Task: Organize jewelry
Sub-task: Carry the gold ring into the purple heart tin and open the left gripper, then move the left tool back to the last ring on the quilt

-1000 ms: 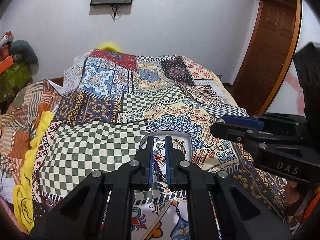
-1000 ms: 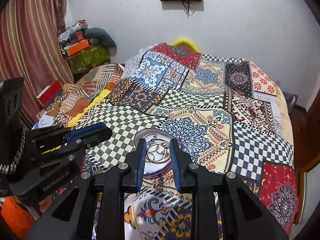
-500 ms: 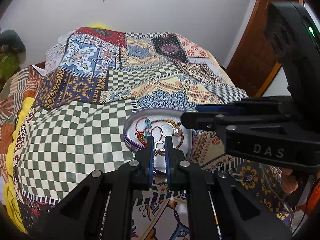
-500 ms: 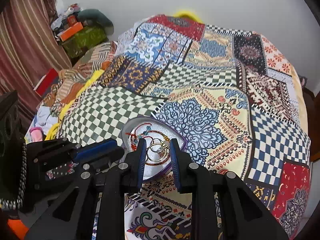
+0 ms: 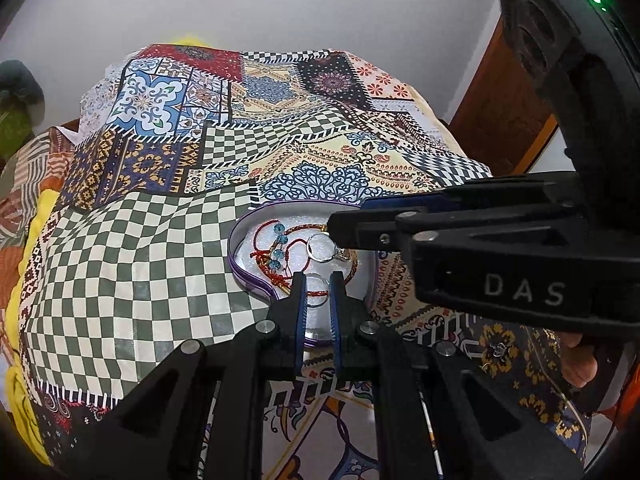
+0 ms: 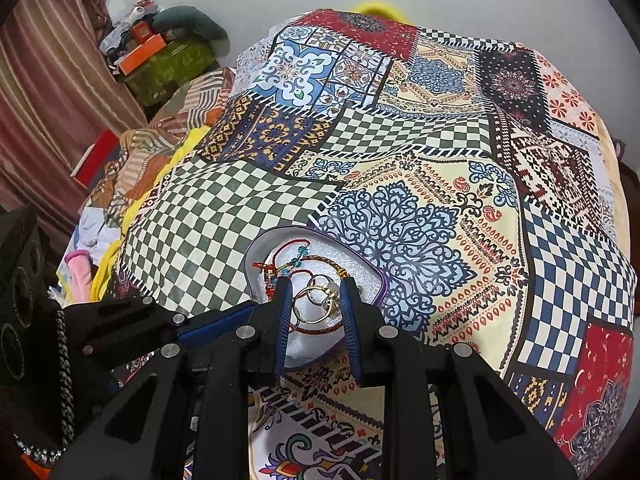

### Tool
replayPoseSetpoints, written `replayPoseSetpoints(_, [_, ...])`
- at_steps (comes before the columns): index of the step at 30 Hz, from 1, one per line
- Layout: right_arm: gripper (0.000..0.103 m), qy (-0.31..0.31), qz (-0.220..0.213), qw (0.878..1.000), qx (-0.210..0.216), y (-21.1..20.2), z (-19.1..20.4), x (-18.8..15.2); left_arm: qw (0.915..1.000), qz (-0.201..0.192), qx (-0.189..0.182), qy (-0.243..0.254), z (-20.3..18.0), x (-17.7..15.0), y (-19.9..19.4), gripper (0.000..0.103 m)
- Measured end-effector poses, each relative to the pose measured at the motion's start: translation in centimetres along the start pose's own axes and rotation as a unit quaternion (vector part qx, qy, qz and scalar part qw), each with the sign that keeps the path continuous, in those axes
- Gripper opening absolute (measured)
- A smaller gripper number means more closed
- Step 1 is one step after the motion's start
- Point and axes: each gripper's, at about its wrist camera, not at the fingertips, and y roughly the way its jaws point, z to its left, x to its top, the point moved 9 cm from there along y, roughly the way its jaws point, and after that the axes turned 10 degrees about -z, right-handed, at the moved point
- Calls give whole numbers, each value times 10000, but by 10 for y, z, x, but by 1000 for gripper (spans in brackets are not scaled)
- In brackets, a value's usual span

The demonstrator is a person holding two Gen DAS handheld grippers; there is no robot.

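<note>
**Inspector A:** Start nearest. State of the left gripper (image 5: 318, 280)?

**Inspector B:** Jaws drawn almost together, only a narrow slot between the blue pads. It sits over the near edge of the heart-shaped tray (image 5: 240, 276). Through the slot I see the tray's near part and a bit of red cord; whether the pads nip anything I cannot tell.

**Inspector A:** And the right gripper (image 6: 316, 300)?

**Inspector B:** Jaws stand partly apart, tips lowered over the tray (image 6: 380, 284). A gold ring (image 6: 314, 306) and a silver ring (image 6: 320, 286) lie between the fingers. The rings seem to sit by the inner faces; contact cannot be confirmed. In the left wrist view the right gripper (image 5: 334, 236) reaches in from the right, its tip at the silver ring (image 5: 320, 247).

**Inspector A:** Location of the jewelry?

**Inspector B:** All inside the tray, on its white lining. The red cord bracelet with blue beads (image 5: 278, 246) occupies the left lobe; a braided red-and-gold bangle (image 6: 320, 258) curves round the rings.

**Inspector A:** What bears the tray?

**Inspector B:** A patchwork bedspread (image 6: 420, 152), tray resting where the green check panel meets the blue floral panel.

**Inspector A:** Beyond that?

**Inspector B:** A striped curtain (image 6: 44, 92) at left, a heap of boxes and cloth (image 6: 160, 52) beside it, and a wooden door (image 5: 508, 120) at right against the white wall.
</note>
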Motion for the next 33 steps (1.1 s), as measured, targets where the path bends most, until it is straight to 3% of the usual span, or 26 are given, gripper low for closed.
replayPoseSetpoints(13, [25, -143, -505, 9984, -228, -45, -2, 5, 9990, -355, 273, 92, 0, 15, -40, 22])
replayPoseSetpoints(20, [25, -225, -715, 9967, -318, -72, -2, -6, 9981, -454, 357, 217, -9, 18, -64, 22])
replayPoseSetpoints(23, [25, -275, -803, 9955, -415, -84, -5, -11, 9978, -475, 398, 246, -13, 16, -72, 30])
replayPoseSetpoints(28, [25, -324, -914, 9935, -589, -103, -15, -22, 9981, -442, 348, 249, -25, 10, -78, 30])
replayPoseSetpoints(33, [38, -362, -963, 9918, -756, -114, -25, -38, 9989, -295, 222, 286, -40, -1, -75, 31])
